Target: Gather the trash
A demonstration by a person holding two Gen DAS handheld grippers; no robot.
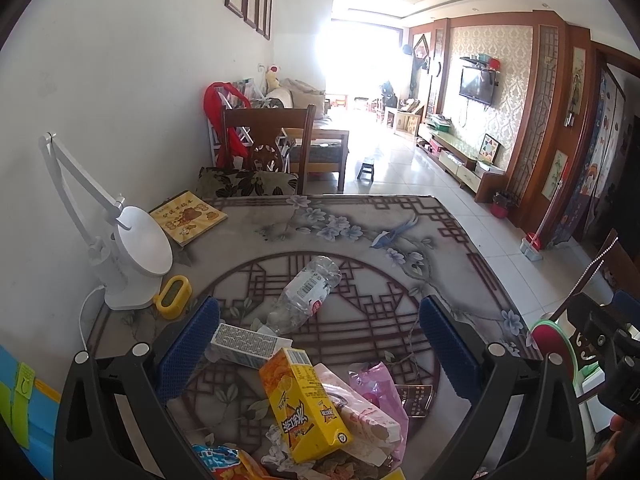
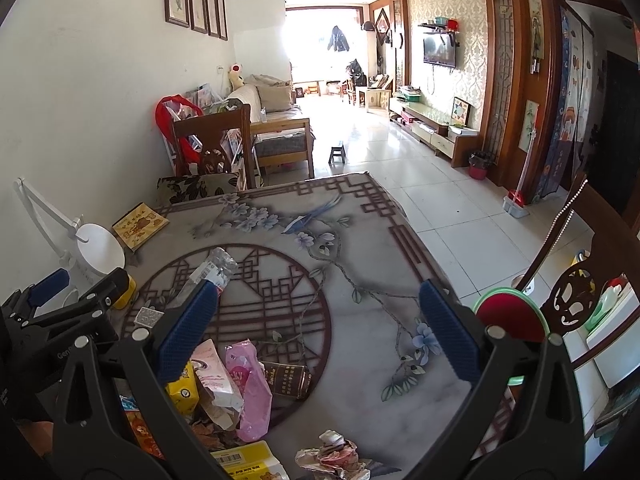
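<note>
Both grippers, left [image 1: 319, 334] and right [image 2: 318, 326], spread wide, empty; best start with yellow carton [image 1: 302, 402] at tabletop near edge, squeezing narrow sides.

We note the bench [image 1: 360, 216] cover: grey, dark-brown lattice, pale-blue blossoms. Drink carton [image 1: 303, 402] yellow-orange. Bag [image 2: 250, 392] pink. Sachet [image 2: 289, 374] dark brown. Lamp [image 1: 140, 252] white, clock [image 1: 173, 296] yellow. Fingers [image 1: 190, 344] blue, dimpled.

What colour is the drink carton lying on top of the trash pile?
Yellow with orange print, clearest in the left wrist view: drink carton.
</note>
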